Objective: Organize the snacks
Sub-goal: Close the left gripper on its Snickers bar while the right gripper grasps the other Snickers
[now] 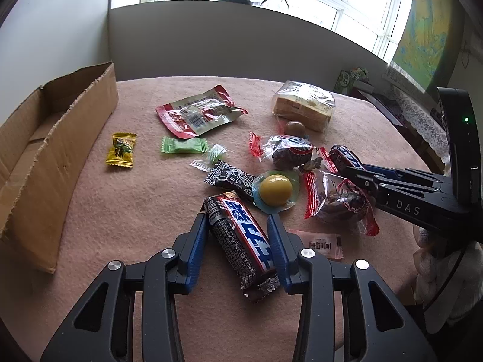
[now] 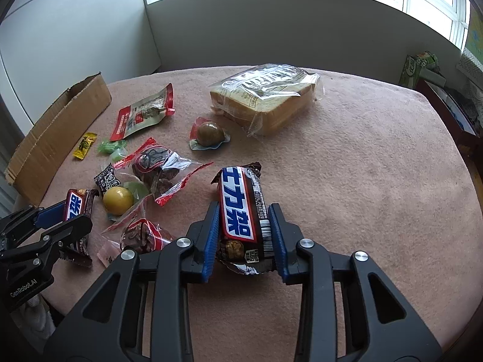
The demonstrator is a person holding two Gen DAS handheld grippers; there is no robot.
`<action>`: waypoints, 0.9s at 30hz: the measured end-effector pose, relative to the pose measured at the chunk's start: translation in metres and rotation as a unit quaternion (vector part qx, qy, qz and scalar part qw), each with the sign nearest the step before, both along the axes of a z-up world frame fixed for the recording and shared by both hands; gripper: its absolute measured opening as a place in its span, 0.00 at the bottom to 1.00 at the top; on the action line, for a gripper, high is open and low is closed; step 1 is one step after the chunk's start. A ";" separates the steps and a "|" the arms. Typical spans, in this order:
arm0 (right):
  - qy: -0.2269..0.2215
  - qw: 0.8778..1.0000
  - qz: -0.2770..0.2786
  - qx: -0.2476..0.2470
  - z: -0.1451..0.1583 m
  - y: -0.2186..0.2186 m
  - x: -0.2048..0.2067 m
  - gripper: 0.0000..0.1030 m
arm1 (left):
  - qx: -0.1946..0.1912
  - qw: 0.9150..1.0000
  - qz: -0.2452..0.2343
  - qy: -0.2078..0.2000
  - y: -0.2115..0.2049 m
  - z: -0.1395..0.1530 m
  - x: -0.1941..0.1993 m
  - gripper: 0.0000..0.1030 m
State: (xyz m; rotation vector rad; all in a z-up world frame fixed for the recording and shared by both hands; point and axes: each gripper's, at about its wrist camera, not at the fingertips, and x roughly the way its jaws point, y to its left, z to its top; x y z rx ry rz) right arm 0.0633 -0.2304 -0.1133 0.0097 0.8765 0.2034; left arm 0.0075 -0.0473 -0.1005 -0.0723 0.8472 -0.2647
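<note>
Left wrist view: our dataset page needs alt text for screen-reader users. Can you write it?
The left gripper straddles a chocolate bar on a pink cloth-covered table, amid scattered wrapped snacks. An open cardboard box sits left; the right gripper enters from the right.

Cardboard box (image 1: 57,138) left of snacks (image 1: 241,163)

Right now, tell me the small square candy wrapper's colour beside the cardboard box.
Yellow; left wrist view shows it best.

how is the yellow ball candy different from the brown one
The yellow ball candy lies among the piled wrappers near the left gripper; the brown ball candy lies apart, beside the bread. The yellow one is bright, the brown one dull olive. Both are round, each on a clear wrapper.
</note>
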 end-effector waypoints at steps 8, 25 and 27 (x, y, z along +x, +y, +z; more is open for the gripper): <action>-0.007 1.000 -0.012 0.013 0.005 -0.008 -0.002 0.31 | -0.002 1.000 0.001 -0.010 0.002 0.004 -0.002 0.31; -0.079 0.996 0.006 0.038 0.053 0.036 -0.014 0.30 | -0.033 0.998 0.027 -0.051 0.029 0.033 -0.005 0.29; -0.080 0.996 0.011 0.036 0.055 0.045 -0.014 0.30 | -0.037 0.997 0.032 -0.053 0.033 0.034 -0.006 0.28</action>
